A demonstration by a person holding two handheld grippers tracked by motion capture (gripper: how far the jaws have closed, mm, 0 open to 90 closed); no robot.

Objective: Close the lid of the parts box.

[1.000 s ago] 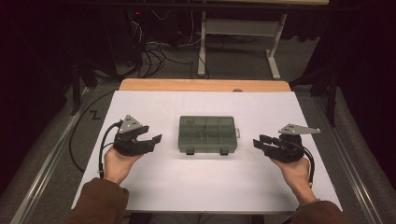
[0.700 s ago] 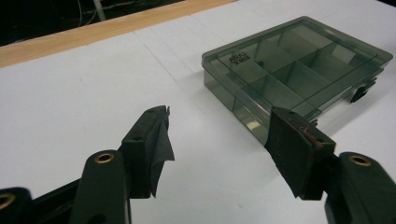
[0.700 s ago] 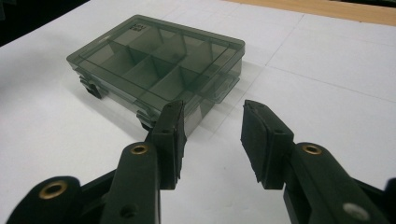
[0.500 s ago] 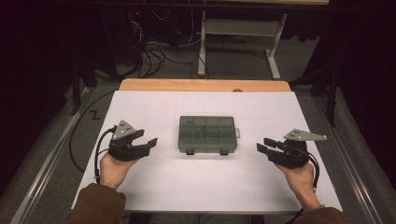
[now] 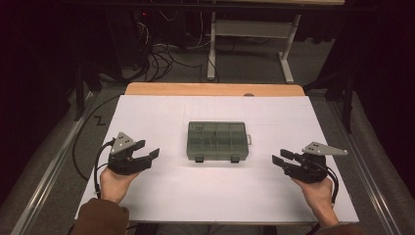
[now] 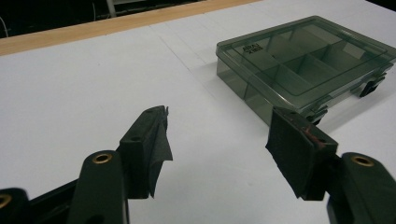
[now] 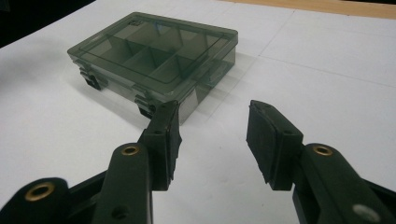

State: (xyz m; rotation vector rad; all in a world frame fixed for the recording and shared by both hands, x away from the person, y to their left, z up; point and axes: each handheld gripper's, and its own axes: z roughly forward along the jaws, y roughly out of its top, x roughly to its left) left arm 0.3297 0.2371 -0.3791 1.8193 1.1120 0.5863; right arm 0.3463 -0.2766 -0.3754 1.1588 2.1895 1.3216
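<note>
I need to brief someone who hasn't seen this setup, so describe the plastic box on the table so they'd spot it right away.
Start at the white-covered table with the wooden strip along its far edge. Near its middle, between the left gripper and the right gripper, lies the compartment box. It is flat, smoky translucent green, lid shut over inner dividers, with two dark latches facing the person.

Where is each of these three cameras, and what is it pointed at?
High view: sits above the person's side, looking forward and down on the white table; both forearms show, with the left gripper and right gripper held open.
Left gripper view: rides on the left gripper, looking between its two black jaws across the table at the box.
Right gripper view: rides on the right gripper, looking between its jaws, which have just been opening, nothing between them.
Shared: all three show the closed clear box.
</note>
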